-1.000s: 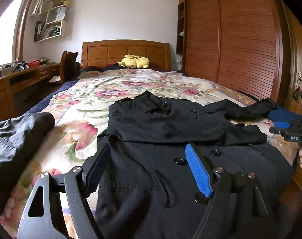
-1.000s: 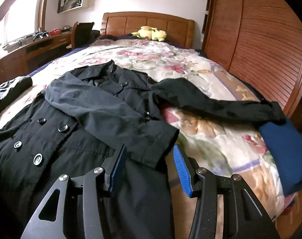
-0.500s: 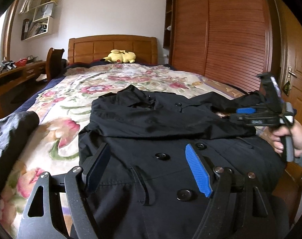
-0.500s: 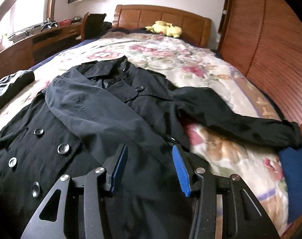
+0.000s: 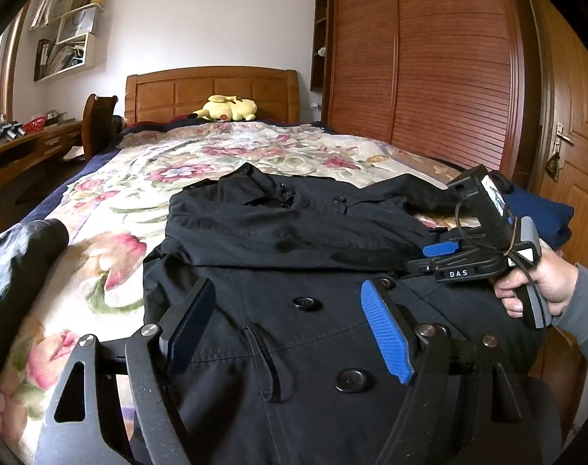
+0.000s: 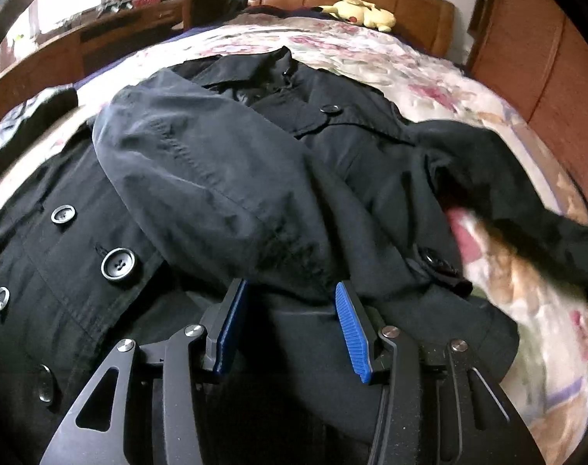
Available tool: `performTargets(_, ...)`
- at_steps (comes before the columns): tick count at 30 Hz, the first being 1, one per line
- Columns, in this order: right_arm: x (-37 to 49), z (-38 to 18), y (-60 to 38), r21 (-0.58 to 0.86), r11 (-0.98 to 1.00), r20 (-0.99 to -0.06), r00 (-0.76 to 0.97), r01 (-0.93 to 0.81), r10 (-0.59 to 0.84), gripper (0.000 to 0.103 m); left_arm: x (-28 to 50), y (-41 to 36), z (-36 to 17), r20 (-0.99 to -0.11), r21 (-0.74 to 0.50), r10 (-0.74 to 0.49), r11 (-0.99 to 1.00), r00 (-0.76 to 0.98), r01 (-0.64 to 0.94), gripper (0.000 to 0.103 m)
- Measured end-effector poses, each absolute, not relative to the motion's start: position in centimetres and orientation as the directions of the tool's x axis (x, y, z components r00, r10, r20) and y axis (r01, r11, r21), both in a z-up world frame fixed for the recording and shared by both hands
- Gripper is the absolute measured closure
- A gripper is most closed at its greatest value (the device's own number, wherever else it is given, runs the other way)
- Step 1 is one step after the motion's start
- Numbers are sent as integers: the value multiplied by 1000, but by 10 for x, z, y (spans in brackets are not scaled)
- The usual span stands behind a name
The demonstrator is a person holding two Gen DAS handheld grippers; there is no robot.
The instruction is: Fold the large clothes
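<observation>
A black double-breasted coat (image 5: 332, 321) lies face up on the flowered bedspread (image 5: 111, 201). One sleeve (image 6: 200, 178) is folded across its chest. The other sleeve (image 6: 526, 209) stretches out to the right. My left gripper (image 5: 290, 310) hovers open over the coat's lower front, with nothing between its fingers. My right gripper (image 6: 290, 306) is low over the coat with its blue pads apart. The folded sleeve's cuff end lies right at its fingertips, and the pads do not press on it. In the left wrist view a hand (image 5: 542, 286) holds that right gripper (image 5: 429, 257) at the coat's right side.
A second dark garment (image 5: 18, 263) lies at the bed's left edge. Folded blue cloth (image 5: 538, 213) sits at the right edge. A yellow plush toy (image 5: 228, 108) rests by the headboard. A wooden wardrobe (image 5: 429, 69) and door line the right; a desk (image 5: 26, 143) and chair stand left.
My right gripper has moved left and down over the coat, from beside the folded sleeve's cuff to right above it. My left gripper has only turned a little.
</observation>
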State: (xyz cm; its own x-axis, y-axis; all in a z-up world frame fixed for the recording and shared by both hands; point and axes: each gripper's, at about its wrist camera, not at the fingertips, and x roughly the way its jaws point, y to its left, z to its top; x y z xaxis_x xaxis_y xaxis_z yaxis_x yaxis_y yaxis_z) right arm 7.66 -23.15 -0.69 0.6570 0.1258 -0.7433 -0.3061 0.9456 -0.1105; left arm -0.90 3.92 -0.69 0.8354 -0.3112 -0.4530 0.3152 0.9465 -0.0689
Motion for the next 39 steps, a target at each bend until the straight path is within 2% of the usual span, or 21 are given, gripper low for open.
performTargets(12,49,-3,-248,-75,947,-706,687,-312,171,54,6,26,-10,-478,-56,-293,951,828,304,25)
performTargets(22,22,26,-296,-96,973,-646,757,-210,100,54,24,-1,-12,-481,-60,-314,943,819,327,25)
performTargets(23,21,29,-303,-91,977,-638,764,-191,90,54,26,-4,-12,-481,-61,-316,943,818,329,25)
performTargets(25,20,34,-319,-52,985,-616,782,-165,99,42,30,-10,-12,-483,-64,-323,940,814,335,25)
performTargets(27,22,36,-335,-49,991,-606,792,-121,67,36,32,-15,-13,-482,-66,-329,938,812,341,25)
performTargets(30,26,38,-356,-53,995,-601,799,-79,32,30,35,-23,-13,-483,-66,-337,934,808,350,25)
performTargets(39,50,54,-414,-110,993,-598,795,48,-105,30,37,-41,-18,-497,-48,-345,927,796,371,25)
